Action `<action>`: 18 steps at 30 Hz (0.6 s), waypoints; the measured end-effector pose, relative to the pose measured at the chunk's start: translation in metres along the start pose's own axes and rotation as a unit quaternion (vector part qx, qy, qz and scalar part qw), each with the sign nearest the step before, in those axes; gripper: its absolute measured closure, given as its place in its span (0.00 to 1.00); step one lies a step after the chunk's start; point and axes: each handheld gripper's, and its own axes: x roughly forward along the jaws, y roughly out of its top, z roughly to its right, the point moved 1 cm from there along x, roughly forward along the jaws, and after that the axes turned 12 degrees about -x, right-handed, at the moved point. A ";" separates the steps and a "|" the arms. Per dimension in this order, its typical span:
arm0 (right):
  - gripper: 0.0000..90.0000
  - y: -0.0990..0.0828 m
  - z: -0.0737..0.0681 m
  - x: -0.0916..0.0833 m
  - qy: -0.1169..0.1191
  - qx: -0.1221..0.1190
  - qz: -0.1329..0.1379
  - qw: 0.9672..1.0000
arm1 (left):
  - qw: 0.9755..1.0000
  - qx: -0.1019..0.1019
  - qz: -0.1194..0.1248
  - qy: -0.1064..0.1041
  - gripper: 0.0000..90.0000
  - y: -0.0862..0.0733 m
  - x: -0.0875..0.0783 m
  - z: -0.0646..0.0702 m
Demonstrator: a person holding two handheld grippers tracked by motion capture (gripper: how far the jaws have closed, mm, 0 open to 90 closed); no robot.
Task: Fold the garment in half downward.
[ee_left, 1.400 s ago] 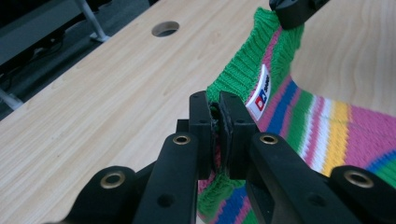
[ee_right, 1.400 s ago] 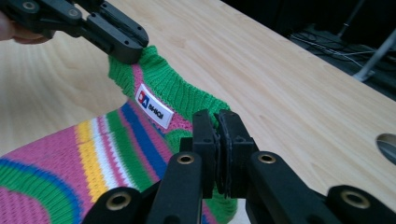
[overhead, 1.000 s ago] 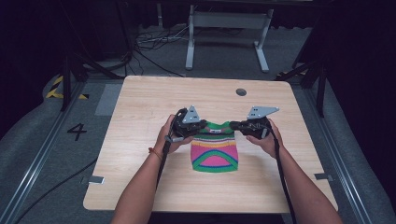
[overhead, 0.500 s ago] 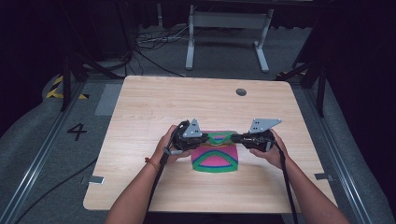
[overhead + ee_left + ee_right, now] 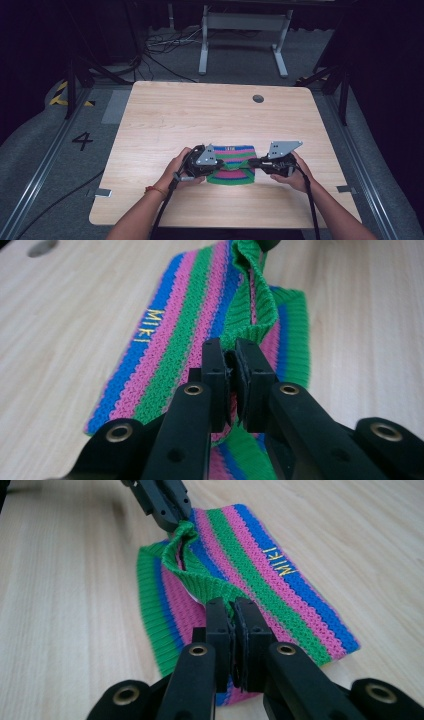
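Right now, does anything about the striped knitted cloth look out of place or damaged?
Nothing looks damaged. The striped knitted cloth lies folded on the table; its green ribbed edge is lifted between the left gripper and right gripper, both shut on it.

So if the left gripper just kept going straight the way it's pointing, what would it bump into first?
Probably the right gripper. The left gripper points along the striped knit cloth, its fingers shut on the green hem, which runs straight to the other gripper. Depth is hard to judge.

A pale wood-grain table (image 5: 165, 125) with rounded corners and a round cable hole (image 5: 258, 98) near its far edge carries a striped knit garment (image 5: 231, 172), pink, green and blue, lying folded near the front edge.
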 end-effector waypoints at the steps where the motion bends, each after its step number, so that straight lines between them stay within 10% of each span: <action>1: 0.96 0.000 -0.004 0.000 0.004 -0.004 -0.005 1.000 | 1.000 0.001 -0.003 -0.001 0.93 -0.001 0.000 0.002; 18: 0.94 -0.021 -0.035 0.011 0.031 -0.012 -0.043 0.998 | 0.998 0.023 -0.064 -0.003 0.84 -0.025 0.004 0.024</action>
